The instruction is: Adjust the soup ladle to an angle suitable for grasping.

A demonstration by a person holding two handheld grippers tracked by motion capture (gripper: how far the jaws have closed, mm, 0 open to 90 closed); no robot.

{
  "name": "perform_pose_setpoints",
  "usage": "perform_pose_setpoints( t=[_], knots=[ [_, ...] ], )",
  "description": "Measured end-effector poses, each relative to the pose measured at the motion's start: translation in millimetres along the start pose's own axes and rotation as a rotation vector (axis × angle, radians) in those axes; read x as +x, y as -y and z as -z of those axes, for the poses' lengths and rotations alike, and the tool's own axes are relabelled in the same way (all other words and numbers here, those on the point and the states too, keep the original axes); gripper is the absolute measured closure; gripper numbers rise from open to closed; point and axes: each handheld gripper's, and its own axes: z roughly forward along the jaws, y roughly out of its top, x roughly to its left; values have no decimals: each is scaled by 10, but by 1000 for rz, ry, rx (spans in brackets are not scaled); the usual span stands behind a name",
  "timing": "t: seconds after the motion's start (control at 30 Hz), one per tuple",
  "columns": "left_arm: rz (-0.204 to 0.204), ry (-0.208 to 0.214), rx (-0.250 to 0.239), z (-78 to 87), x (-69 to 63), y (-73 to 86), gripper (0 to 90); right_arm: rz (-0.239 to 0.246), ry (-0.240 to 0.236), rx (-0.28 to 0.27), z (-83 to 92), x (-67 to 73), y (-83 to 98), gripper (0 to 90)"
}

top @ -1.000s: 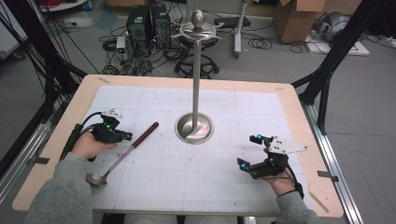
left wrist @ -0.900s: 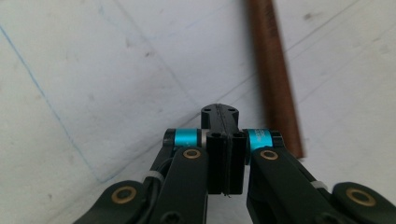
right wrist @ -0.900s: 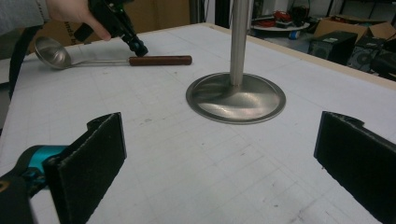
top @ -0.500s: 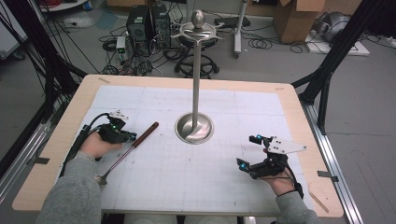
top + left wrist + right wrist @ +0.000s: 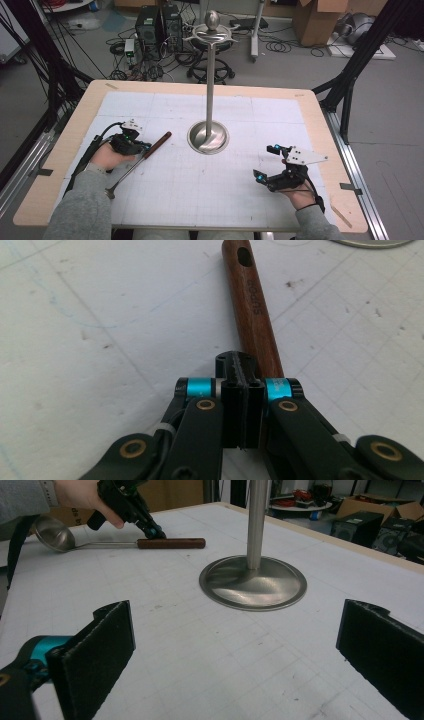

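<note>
Left tongs [image 5: 240,390] shifted onto ladle [image 5: 138,161] handle (clamped)

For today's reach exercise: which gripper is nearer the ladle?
Left. The left gripper sits at the ladle handle, jaws shut; the right gripper hangs open, far across the stand.

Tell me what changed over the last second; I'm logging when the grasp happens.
The left gripper edged toward the ladle, and its jaws now look shut on the wooden handle. The ladle barely shifted. The right gripper stayed open in place; the metal stand did not move.
</note>
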Motion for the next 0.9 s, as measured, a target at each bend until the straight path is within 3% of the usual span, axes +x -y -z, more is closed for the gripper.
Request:
perform_pose_setpoints(
  t=[0.13, 0.53, 0.9],
  knots=[
    [-7, 9, 2, -2, -18, 0, 897, -1, 1, 0, 3, 0, 0, 12],
    [-92, 78, 27, -1, -198, 11, 897, -3, 3, 7, 1, 1, 4, 12],
    [-170, 110, 44, 3, -385, 24, 897, -2, 2, 8, 1, 0, 4, 12]
  ],
)
